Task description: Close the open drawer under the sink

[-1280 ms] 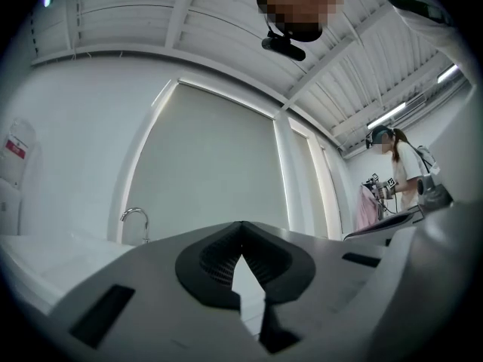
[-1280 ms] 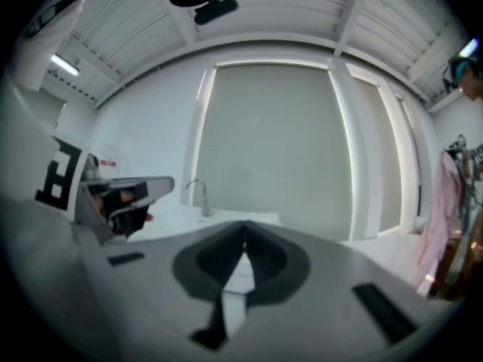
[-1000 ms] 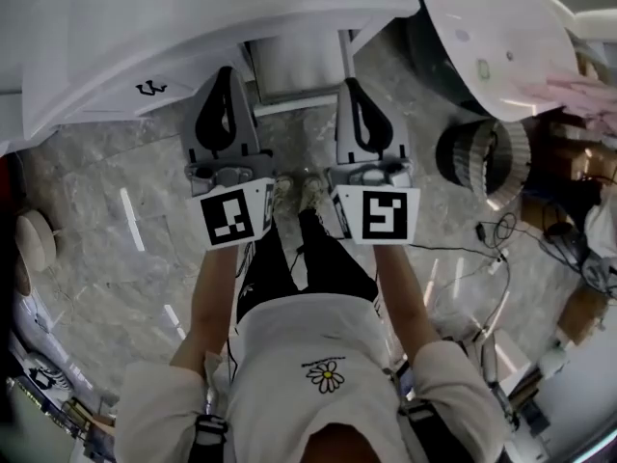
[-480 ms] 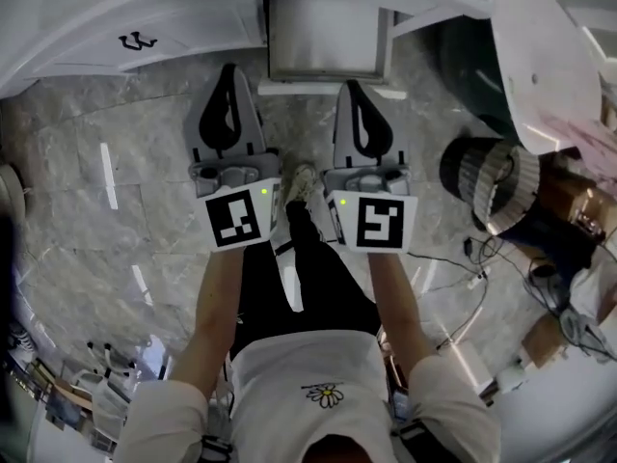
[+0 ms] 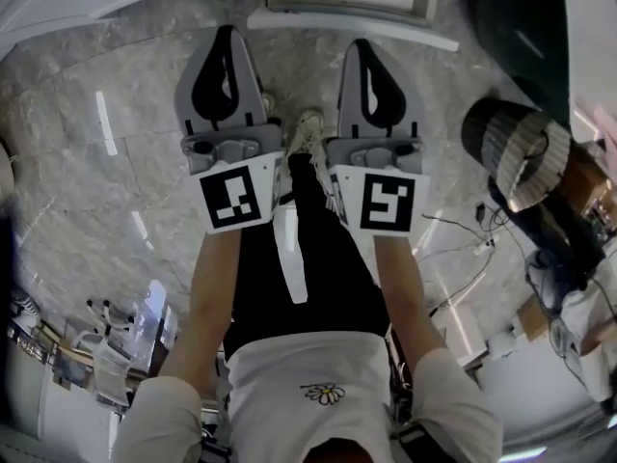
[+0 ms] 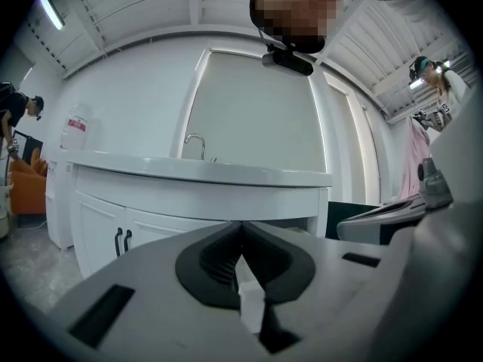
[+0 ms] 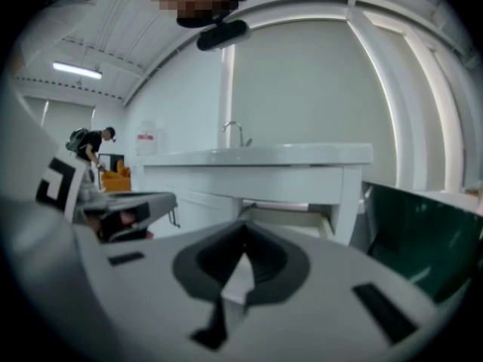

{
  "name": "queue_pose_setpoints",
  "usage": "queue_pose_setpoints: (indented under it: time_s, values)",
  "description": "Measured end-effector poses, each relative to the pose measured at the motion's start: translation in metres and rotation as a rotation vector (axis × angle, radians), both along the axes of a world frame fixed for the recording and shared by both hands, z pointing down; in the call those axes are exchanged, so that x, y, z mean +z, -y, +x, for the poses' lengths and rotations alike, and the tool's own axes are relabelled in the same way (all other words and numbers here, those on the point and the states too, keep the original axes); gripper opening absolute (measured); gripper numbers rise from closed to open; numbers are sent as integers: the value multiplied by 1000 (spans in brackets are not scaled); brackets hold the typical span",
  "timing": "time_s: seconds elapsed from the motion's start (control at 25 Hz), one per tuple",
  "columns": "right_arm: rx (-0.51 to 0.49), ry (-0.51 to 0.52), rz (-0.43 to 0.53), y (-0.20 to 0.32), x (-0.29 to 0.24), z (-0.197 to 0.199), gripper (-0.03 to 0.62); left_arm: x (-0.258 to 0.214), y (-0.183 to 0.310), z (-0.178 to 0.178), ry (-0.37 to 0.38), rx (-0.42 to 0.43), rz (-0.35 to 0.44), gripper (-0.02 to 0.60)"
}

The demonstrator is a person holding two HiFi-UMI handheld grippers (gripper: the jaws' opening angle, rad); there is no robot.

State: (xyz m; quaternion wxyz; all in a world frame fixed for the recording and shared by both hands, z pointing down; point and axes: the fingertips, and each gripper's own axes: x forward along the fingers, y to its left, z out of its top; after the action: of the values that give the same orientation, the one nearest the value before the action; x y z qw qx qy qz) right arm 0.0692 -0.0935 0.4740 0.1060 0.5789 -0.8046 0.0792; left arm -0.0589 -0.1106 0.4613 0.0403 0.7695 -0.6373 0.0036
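**Drawer** point(image 5: 349, 25): white, box-shaped with a flat front panel, standing pulled out beneath the sink surface point(image 7: 256, 157). In the right gripper view point(image 7: 290, 219) it juts out under the surface edge.

**Left claw** point(image 5: 227, 35): grey moulded shell with black ribbed pads. The jaws are pressed together with nothing between them. Its tip is near the drawer front, apart from it, towards the drawer's left end.

**Right claw** point(image 5: 364, 46): same build, jaws also together and empty. Its tip is just short of the drawer front, near the middle.

**Marker cubes** point(image 5: 233, 199): white with black square patterns, at the rear of each claw, on the side away from the drawer.

**Floor** point(image 5: 116, 152): grey veined stone tiles, glossy. A bare strip lies between the claws and the drawer.

**Shoes** point(image 5: 307, 128): pale, on the floor before the drawer, between the two claws.

**Ribbed drum** point(image 5: 511, 148): dark cylinder with a pale fluted band, right of the drawer.

**Dark green tub** point(image 7: 419, 232): smooth and glossy, just right of the drawer.

**Cables** point(image 5: 463, 249): thin and dark, loose on the floor, right of the drawer and well back from it.

**Cupboard handles** point(image 6: 121, 240): a black curved pair on white doors, left of the drawer.

**Tap** point(image 6: 195, 143): curved metal, on the surface above the drawer.
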Motion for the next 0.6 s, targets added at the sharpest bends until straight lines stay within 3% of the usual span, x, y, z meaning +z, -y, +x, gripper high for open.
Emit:
queue_pose_setpoints:
  time_s: [0.24,0.6]
  values:
    - [31,1,-48,-14,37,7,29,26,-16,5,-3,14,-44,21]
    - [14,-4,-93,-18,54,5,30,26,-17,5,2,2,-49,21]
